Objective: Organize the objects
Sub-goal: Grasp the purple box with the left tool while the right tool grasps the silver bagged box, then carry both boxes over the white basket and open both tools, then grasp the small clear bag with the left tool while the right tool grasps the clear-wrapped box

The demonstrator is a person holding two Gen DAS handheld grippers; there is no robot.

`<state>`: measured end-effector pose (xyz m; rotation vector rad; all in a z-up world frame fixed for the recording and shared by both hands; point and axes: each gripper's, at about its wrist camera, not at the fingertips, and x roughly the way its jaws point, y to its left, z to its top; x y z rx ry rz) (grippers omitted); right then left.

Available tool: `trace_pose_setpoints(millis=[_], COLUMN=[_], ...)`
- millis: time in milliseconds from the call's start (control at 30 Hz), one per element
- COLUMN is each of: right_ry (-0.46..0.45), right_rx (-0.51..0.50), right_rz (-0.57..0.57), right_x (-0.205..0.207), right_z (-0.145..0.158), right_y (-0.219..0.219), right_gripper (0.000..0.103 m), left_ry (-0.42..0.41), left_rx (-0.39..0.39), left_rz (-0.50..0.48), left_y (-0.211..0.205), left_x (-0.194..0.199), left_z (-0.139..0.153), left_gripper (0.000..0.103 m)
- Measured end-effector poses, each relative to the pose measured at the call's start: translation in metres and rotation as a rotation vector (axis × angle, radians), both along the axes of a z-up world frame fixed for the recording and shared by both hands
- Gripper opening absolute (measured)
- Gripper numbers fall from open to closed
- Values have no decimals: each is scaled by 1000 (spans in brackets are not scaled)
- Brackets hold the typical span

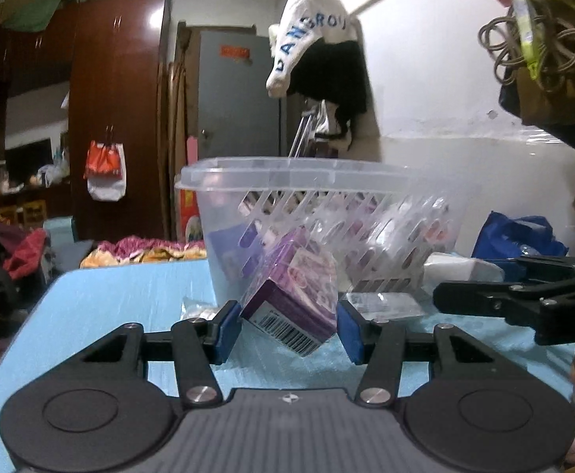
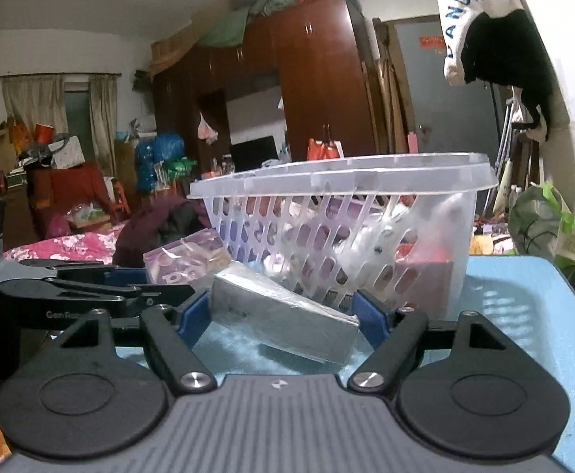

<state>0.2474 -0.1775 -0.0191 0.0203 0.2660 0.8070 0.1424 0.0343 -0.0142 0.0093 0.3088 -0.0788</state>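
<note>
A clear slotted plastic basket (image 1: 319, 181) stands on the blue table (image 1: 122, 299) and holds several packets. My left gripper (image 1: 289, 329) is shut on a purple box (image 1: 295, 299) with a barcode, tilted, just in front of the basket. My right gripper (image 2: 283, 315) is shut on a grey wrapped packet (image 2: 283, 315), also tilted, just before the basket (image 2: 350, 216). The purple box (image 2: 185, 256) shows at the left in the right wrist view. The right gripper (image 1: 524, 295) shows at the right in the left wrist view.
A flat packet (image 1: 382, 303) and a white packet (image 1: 461, 268) lie on the table beside the basket. A blue bag (image 1: 520, 236) sits at the right. The left gripper's arm (image 2: 82, 287) reaches in from the left. Cluttered room, wardrobe and bed lie beyond the table.
</note>
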Motion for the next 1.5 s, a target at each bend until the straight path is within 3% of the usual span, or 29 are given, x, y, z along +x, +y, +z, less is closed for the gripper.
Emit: trace_pose_setpoints(millis=[267, 433, 533, 667, 700, 733, 767, 867, 1000, 1133, 1200, 1300, 1367, 1500], right_ry=[-43, -112, -195, -202, -200, -192, -162, -118, -116, -110, -105, 12, 127, 213], right_rx=[47, 125, 67, -84, -111, -136, -176, -228, -184, -129, -124, -169, -216, -323], right_rz=[-55, -61, -100, -142, -159, -173, -175, -208, -204, -119, -117, -112, -80, -156], right_x=[-6, -18, -10, 38, 51, 64, 77, 95, 71, 29, 17, 21, 35, 57], right_z=[-2, 29, 73, 120, 123, 123, 120, 109, 103, 91, 78, 46, 24, -2], right_y=[-6, -20, -10, 24, 31, 38, 47, 57, 45, 25, 22, 34, 50, 77], right_gripper=[79, 79, 80, 80, 82, 88, 94, 99, 103, 103, 103, 103, 103, 103], left_ry=[-102, -190, -206, -116, -77, -31, 30, 116, 35, -48, -45, 71, 159, 240], left_rx=[-1, -56, -51, -44, -36, -26, -11, 49, 45, 87, 136, 145, 96, 9], left_rz=[6, -27, -31, -4, 19, 39, 68, 110, 33, 35, 58, 110, 126, 104], left_y=[2, 4, -1, -10, -11, -11, -12, -14, -10, 3, 10, 27, 41, 58], left_x=[-20, -36, -13, 56, 75, 93, 111, 130, 91, 38, 26, 40, 60, 87], left_z=[7, 48, 90, 124, 125, 123, 118, 105, 107, 96, 81, 52, 36, 18], left_gripper=[56, 56, 56, 57, 63, 78, 80, 80, 81, 101, 101, 101, 100, 99])
